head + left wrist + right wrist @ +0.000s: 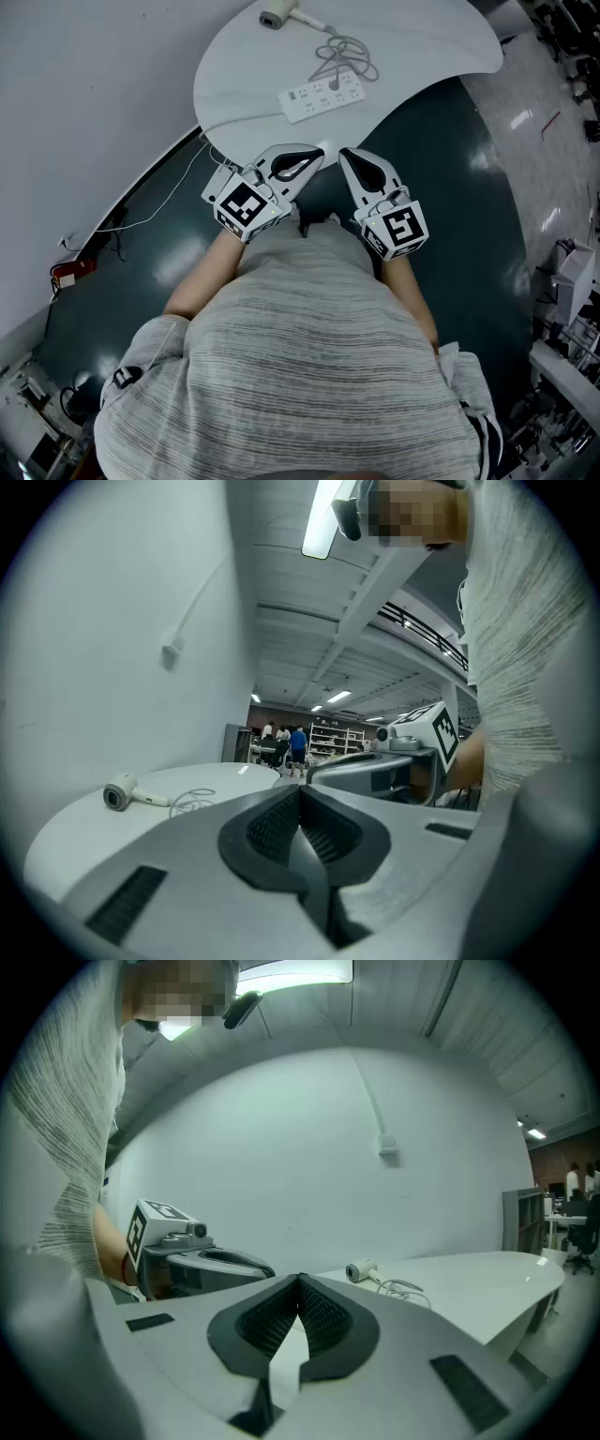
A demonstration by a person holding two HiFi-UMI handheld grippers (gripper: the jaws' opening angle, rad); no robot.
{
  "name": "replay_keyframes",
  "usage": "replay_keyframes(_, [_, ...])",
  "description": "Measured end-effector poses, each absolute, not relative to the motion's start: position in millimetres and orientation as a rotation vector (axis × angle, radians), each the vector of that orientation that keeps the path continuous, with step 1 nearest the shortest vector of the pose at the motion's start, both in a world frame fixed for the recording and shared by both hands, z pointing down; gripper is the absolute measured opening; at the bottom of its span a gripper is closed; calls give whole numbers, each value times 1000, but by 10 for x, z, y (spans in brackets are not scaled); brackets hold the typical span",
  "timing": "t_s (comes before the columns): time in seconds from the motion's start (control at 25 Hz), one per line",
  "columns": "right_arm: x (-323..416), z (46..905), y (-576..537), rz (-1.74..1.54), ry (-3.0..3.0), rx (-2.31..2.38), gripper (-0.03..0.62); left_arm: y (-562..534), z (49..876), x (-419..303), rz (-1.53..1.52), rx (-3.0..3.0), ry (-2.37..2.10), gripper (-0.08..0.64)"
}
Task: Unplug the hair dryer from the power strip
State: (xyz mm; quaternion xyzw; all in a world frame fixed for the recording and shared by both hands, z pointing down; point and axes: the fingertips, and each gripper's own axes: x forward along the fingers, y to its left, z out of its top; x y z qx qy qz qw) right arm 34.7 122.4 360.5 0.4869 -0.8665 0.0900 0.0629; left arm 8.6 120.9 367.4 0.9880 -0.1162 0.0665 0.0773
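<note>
At the near edge of the white surface (234,80), I have both tools drawn back, just short of the rim and well apart from what I need. The left hand-held gripper (317,157) is closed right down, its pads meeting with nothing between them. The right hand-held gripper (344,155) is the same, fully closed and empty. Their tips sit near each other and point toward the surface, roughly level. I read that as a ready posture, with the task not yet begun.

The hair dryer (277,17) lies on its side at the far rim. Its cord (345,54) loops loosely across the top and ends at the power strip (323,96), which lies flat nearer me, between the dryer and my grippers. The plug appears to be seated in one of the strip's sockets, though it is too small for me to tell which. The strip lies loose, so I judge one gripper will have to pin it while the other pulls the plug, or the whole strip may lift.

A thin white lead (164,197) drops off the surface's left side to the dark floor (450,187), presumably the strip's own supply.

I can read no brand or label on the dryer or the strip. Each gripper's cube (246,208) carries black-and-white square markers, which are patterns rather than words.
</note>
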Motion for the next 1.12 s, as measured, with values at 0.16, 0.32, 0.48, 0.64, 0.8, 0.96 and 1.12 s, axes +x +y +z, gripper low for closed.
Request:
replay_keyframes(0.16, [297,3619,1170,275,-2622,1463,25,1164,3688,47,200,2962,-354,8])
replay_keyframes(0.32, [259,3620,1147,282,-2625,1456,25,1147,3699,12,196,2959,-356,8])
replay_keyframes(0.48, [213,3631,1097,281,-2636,1435,25,1103,3675,-15,182,2970,-363,8])
replay_keyframes(0.64, [163,3563,1058,341,-2700,1429,25,1072,3676,-57,174,2967,-368,8])
replay_keyframes(0.8, [195,3631,992,329,-2663,1388,26,966,3788,-61,237,2990,-402,9])
replay_keyframes(0.96, [334,3807,811,315,-2562,1366,26,819,3947,43,336,3020,-410,9])
replay_keyframes(1.12, [421,3908,597,343,-2552,1331,26,645,4064,159,399,3032,-416,9])
